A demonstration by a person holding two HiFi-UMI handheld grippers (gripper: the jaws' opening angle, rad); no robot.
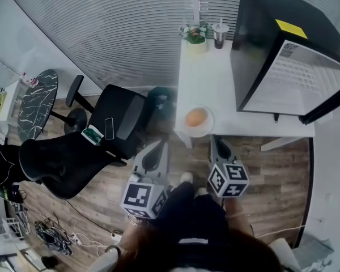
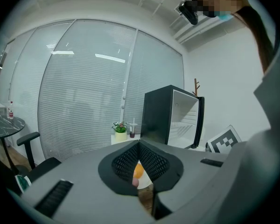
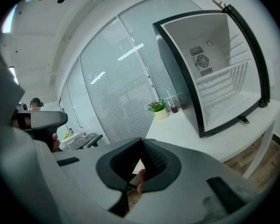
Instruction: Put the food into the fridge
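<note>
At desk (image 1: 215,78) edge, orange food (image 1: 196,117) sits on plate (image 1: 210,124); left gripper (image 1: 160,147) and right gripper (image 1: 216,141) both pressed together, empty. Spread one first, approach level.

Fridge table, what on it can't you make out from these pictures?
- The orange food on the plate: too small in the head view to name. The left gripper view shows only a sliver of it between the jaws.
- The cup beside the potted plant: too small in every view to tell its contents.
- The fridge: its open door runs off the right edge of the head view.
</note>
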